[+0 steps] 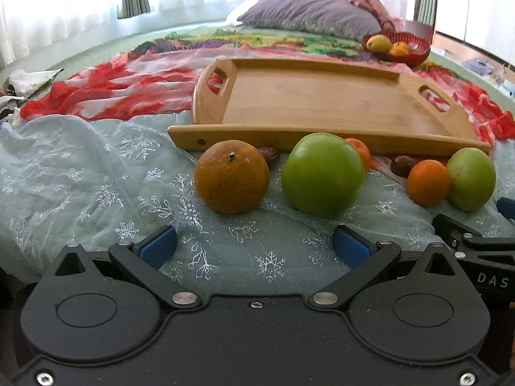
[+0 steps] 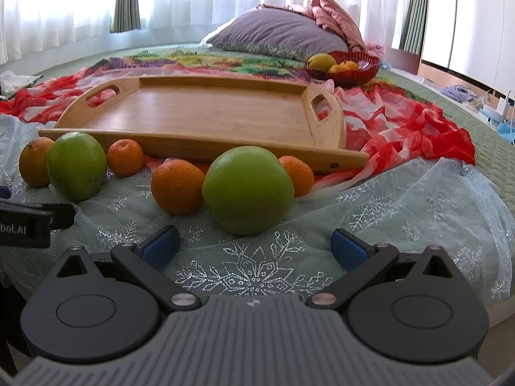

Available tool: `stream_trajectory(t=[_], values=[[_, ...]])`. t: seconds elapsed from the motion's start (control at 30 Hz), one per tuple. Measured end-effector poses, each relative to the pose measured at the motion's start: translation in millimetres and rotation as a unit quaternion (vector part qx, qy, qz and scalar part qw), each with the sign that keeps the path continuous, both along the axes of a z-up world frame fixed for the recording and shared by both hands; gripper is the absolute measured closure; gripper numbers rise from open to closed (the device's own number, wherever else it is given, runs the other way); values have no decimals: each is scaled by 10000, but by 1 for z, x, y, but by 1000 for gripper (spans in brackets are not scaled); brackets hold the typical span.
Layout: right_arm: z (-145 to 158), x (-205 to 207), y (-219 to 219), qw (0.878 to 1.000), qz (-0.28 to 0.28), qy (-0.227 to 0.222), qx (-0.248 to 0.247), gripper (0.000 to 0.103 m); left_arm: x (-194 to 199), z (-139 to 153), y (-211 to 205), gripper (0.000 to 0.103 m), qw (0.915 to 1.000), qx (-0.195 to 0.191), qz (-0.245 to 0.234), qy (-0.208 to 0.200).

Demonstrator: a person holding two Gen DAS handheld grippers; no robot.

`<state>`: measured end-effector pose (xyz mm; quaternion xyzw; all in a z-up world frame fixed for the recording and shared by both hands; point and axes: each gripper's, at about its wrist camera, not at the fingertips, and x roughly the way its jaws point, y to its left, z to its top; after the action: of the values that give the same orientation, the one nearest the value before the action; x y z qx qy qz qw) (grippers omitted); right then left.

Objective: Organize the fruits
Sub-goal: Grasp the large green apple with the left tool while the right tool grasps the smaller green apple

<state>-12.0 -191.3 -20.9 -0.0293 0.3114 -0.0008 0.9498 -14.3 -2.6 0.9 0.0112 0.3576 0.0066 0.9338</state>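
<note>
Sheer curtains glow behind the bed (image 1: 80, 173), where snowflake netting (image 2: 402, 212) covers the near edge. I see my left claw (image 1: 254, 246) spread wide and holding nothing, low in front of a dull orange (image 1: 231, 177) and a green apple (image 1: 322, 175). My right claw (image 2: 256, 244) also gapes wide, with another green apple (image 2: 248, 189) just ahead of it, touching a bright orange (image 2: 177, 185). All fruit lies along the near rail of the wooden tray (image 2: 199, 109). Beyond, a red bowl (image 2: 354, 70) holds more fruit near a purple pillow (image 2: 276, 33).

Smooth wooden tray (image 2: 199, 112), sheer netting (image 2: 402, 212)
</note>
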Motion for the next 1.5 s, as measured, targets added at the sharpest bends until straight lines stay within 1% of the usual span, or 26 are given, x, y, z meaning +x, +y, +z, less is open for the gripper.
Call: stream_trajectory(t=[0.07, 0.1, 0.13, 0.2, 0.27, 0.33, 0.4, 0.5, 0.57, 0.63, 0.8, 0.87, 0.93, 0.97, 1.03, 1.1, 1.2, 1.27, 1.37, 1.43, 1.5], values=[[-1, -1, -2, 9999, -13, -120, 15, 0, -4, 1, 0, 0, 9999, -12, -89, -71], [-1, -4, -2, 9998, -3, -200, -3, 0, -7, 3, 1, 4, 9997, -71, -179, -130], [0, -7, -2, 9997, 25, -244, 0, 0, -10, 5, 1, 11, 9995, -136, -228, -195], [2, -11, -3, 9992, 139, -371, 47, 1, -15, 9, 1, 15, 9986, -261, -304, -332], [4, -13, -4, 9984, 245, -496, 97, 5, -17, 12, 1, 22, 9976, -351, -390, -457], [6, -15, -4, 9974, 296, -641, 132, 10, -19, 17, 0, 37, 9965, -372, -447, -593], [10, -16, -5, 9960, 319, -810, 202, 13, -21, 22, -2, 42, 9951, -372, -521, -750], [16, -13, -6, 9947, 310, -959, 201, 20, -23, 29, -6, 53, 9920, -351, -729, -972], [18, -9, -6, 9951, 329, -926, 123, 29, -21, 31, -12, 53, 9909, -245, -890, -975], [18, -7, -6, 9954, 349, -890, 61, 34, -18, 28, -15, 53, 9909, -193, -955, -929], [17, -6, -6, 9950, 495, -867, -55, 35, -7, 20, -17, 53, 9911, -369, -974, -827], [16, -6, -6, 9948, 530, -867, -50, 34, -3, 18, -19, 51, 9910, -319, -978, -857], [15, -4, -8, 9946, 577, -864, -15, 34, 2, 15, -22, 46, 9906, -202, -1017, -895], [15, -3, -9, 9944, 601, -872, 27, 31, 4, 13, -24, 46, 9903, -166, -1043, -905], [14, 0, -13, 9939, 634, -887, 134, 30, 10, 8, -26, 46, 9909, -115, -1029, -866], [14, 4, -16, 9937, 637, -879, 277, 30, 14, 4, -27, 46, 9916, -179, -997, -806], [15, 7, -20, 9932, 674, -842, 436, 30, 15, 3, -26, 48, 9916, -204, -932, -872], [16, 6, -21, 9927, 756, -817, 462, 43, 13, 4, -24, 48, 9919, -265, -869, -893], [18, 5, -26, 9918, 706, -778, 727, 44, 12, 8, -23, 48, 9913, -302, -855, -952], [21, 3, -31, 9903, 636, -799, 945, 44, 10, 12, -23, 48, 9904, -297, -844, -1050], [23, 3, -34, 9893, 522, -861, 1056, 44, 10, 19, -22, 48, 9894, -311, -826, -1155]])
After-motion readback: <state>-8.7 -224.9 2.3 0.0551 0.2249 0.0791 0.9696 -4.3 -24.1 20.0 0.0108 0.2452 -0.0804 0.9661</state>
